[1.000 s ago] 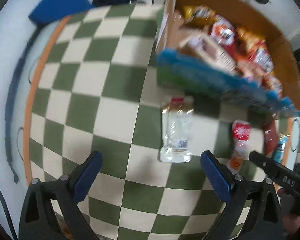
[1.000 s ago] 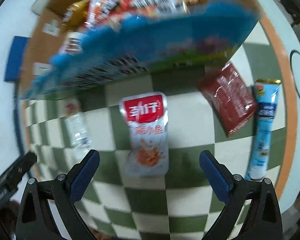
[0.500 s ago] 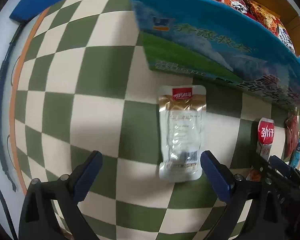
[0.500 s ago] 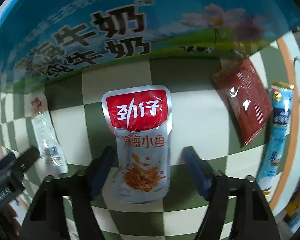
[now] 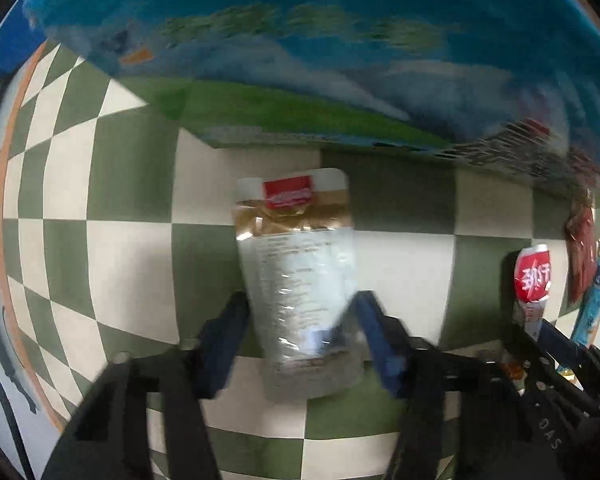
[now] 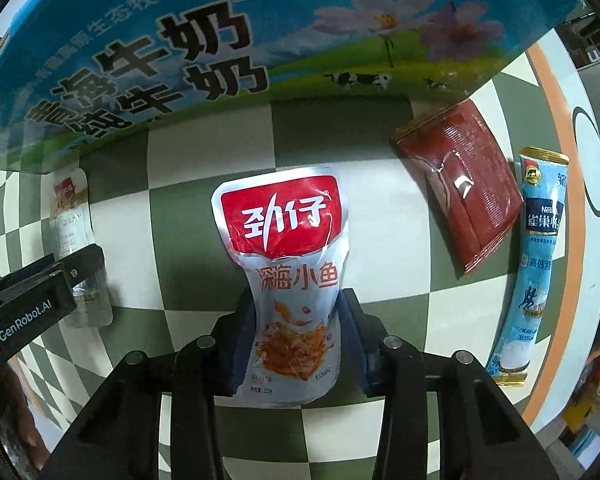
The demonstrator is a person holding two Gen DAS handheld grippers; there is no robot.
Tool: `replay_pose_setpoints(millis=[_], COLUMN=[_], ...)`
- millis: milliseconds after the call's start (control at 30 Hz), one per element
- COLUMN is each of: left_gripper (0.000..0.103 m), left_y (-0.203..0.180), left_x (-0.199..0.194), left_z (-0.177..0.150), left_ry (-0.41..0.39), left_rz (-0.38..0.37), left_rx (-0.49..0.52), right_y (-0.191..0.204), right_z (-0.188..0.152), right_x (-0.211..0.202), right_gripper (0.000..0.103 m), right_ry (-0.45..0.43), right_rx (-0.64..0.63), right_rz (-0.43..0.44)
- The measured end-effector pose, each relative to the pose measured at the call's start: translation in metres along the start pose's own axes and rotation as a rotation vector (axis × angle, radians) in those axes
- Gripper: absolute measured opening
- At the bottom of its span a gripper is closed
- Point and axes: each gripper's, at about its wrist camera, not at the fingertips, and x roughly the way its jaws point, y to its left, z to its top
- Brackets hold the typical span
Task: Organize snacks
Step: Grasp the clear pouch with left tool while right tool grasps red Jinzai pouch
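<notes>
A clear pouch with a red label (image 5: 296,264) lies flat on the green-and-cream checked cloth. My left gripper (image 5: 300,344) points down over its lower half. Its jaws are closing, and the blue pads (image 5: 224,340) touch the pouch's two side edges. A silver pouch with a red top and a fish picture (image 6: 288,248) lies beside it. My right gripper (image 6: 298,336) is also closing, with its pads pinching that pouch's lower sides inward. Each gripper shows at the edge of the other's view, on its own pouch.
A blue-and-green milk carton box (image 6: 180,60) stands just behind both pouches. To the right lie a dark red packet (image 6: 460,192) and a long light-blue stick pack (image 6: 536,264). The cloth's orange border (image 6: 556,92) runs beyond them.
Both grippers came down over their pouches and their jaws closed in from wide open onto the pouch sides. The box now fills the top of both views.
</notes>
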Motion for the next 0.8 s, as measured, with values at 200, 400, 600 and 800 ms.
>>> replay_pose_setpoints(millis=[200, 400, 600, 800], left_gripper=[0.047, 0.018, 0.029, 0.072], left_y=[-0.005, 0.013, 0.028, 0.024], left_x=[-0.004, -0.017, -0.010, -0.006], left_z=[-0.007, -0.005, -0.003, 0.011], left_ry=[0.002, -0.018, 0.024, 0.036], left_rz=[0.002, -0.017, -0.079, -0.088], left_rx=[-0.002, -0.031, -0.094, -0.121], right_y=[-0.005, -0.002, -0.002, 0.006], right_z=[-0.005, -0.003, 0.002, 0.013], right_x=[0.002, -0.002, -0.004, -0.007], right_gripper=[0.041, 0.040, 0.040, 0.040], right_ry=[0.006, 0.003, 0.013, 0.017], right_rx=[0.007, 0.009, 0.012, 0.006], right_rz=[0.033, 0.060, 0.080, 0.084])
